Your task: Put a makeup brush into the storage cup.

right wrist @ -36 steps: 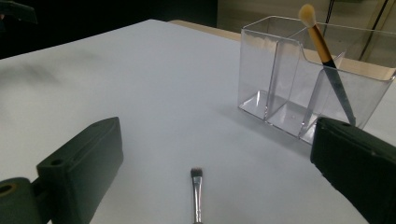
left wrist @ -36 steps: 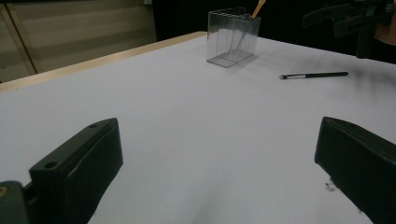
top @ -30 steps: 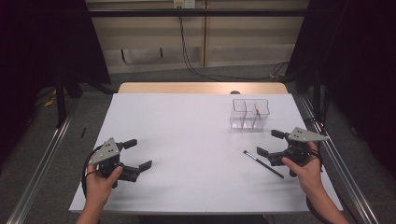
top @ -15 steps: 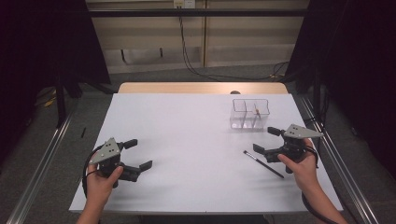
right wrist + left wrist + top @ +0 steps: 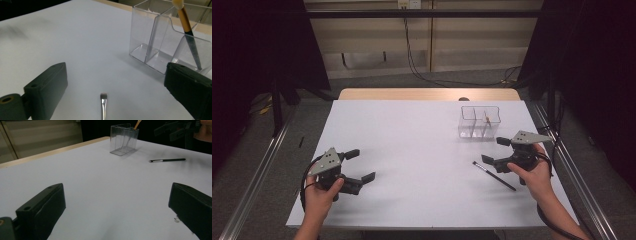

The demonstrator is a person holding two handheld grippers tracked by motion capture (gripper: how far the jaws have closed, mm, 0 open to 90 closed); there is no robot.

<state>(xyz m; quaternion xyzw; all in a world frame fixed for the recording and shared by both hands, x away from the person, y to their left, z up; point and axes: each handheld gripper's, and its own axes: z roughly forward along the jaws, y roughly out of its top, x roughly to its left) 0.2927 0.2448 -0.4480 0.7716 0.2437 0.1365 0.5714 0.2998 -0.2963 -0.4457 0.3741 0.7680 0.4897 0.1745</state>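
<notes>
Here, a white table (image 5: 412,150) is seen from above, with a gripper held at each near corner. The left gripper (image 5: 357,166) is held by the left hand (image 5: 319,192) just above the near-left part of the table; its jaws are spread wide and nothing is held between them. The right gripper (image 5: 495,150) is held by the right hand (image 5: 534,175) at the right side, its jaws likewise wide open and empty. A thin black brush (image 5: 493,175) is laid flat on the table just beside and below the right gripper, its bristle end pointed left and slightly far. In the right gripper view, that bristle tip (image 5: 103,95) is seen between the two open jaws, untouched by either. Farther off, toward the far right, a clear divided holder (image 5: 480,121) is stood upright. A second brush (image 5: 188,30) with a golden ferrule is leaned inside its right compartment, bristles up.
</notes>
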